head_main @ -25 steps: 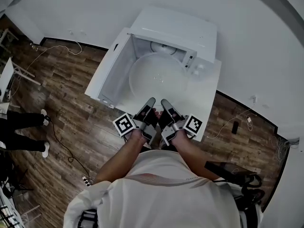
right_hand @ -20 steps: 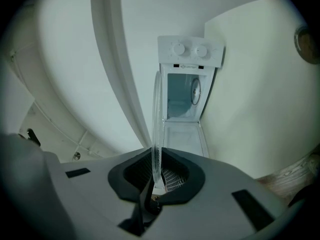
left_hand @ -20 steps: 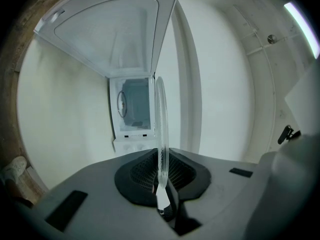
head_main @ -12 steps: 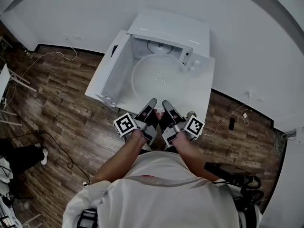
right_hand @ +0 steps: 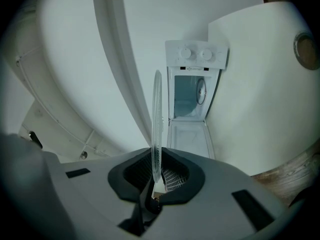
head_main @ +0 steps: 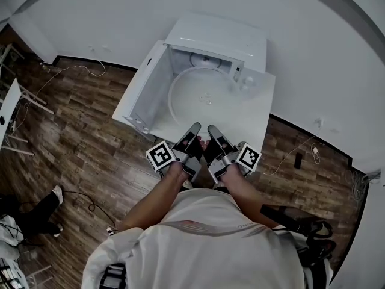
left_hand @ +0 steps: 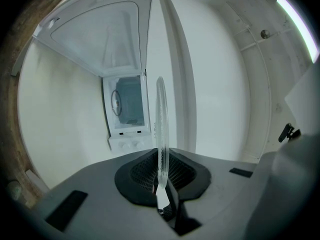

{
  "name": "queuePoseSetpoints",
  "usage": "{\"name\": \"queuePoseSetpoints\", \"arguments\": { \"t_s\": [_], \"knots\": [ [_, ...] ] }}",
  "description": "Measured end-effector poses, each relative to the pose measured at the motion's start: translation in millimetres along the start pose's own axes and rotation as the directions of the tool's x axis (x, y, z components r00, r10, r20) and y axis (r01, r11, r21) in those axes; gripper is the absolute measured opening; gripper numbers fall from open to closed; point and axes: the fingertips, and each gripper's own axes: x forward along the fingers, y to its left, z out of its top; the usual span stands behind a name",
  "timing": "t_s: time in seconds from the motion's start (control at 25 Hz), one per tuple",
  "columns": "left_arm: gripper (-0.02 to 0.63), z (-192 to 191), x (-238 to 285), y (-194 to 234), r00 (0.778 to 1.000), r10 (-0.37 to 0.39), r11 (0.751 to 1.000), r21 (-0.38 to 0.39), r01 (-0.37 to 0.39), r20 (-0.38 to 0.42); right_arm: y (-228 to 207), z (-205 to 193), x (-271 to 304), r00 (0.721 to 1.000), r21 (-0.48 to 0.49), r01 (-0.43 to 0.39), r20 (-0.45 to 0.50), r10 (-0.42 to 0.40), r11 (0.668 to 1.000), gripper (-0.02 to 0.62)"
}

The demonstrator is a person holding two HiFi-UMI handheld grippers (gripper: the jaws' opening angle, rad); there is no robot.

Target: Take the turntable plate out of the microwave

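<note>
The clear glass turntable plate (head_main: 203, 95) hangs level in front of the open white microwave (head_main: 219, 38), over the white table (head_main: 257, 122). Side by side at the plate's near rim, my left gripper (head_main: 193, 129) and right gripper (head_main: 212, 130) are each shut on that rim. In the left gripper view the plate (left_hand: 161, 124) stands edge-on, pinched between the dark pads of the left gripper (left_hand: 161, 173). The right gripper view shows the same: the plate (right_hand: 156, 124) is clamped in the right gripper (right_hand: 156, 175). The microwave (left_hand: 127, 109) (right_hand: 192, 96) stands beyond, its cavity showing the roller ring.
The microwave door (head_main: 143, 92) swings open to the left. White walls stand behind the table. Cables (head_main: 78, 185) trail over the wooden floor, a person's legs (head_main: 27, 221) show at the lower left, and a white folding frame (head_main: 15, 110) stands at the left.
Both grippers have drawn the plate a little back from the microwave cavity and slightly up. The person on the floor at the left has shifted downwards in the view.
</note>
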Motion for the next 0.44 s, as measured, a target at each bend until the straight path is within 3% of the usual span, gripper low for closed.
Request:
{"name": "queuePoseSetpoints", "arguments": {
  "t_s": [0.44],
  "knots": [
    [0.041, -3, 19, -3, 1.000, 0.005, 1.000, 0.002, -0.005, 0.027, 2, 20, 2, 1.000, 0.015, -0.009, -0.030, 0.010, 1.000, 0.035]
  ]
}}
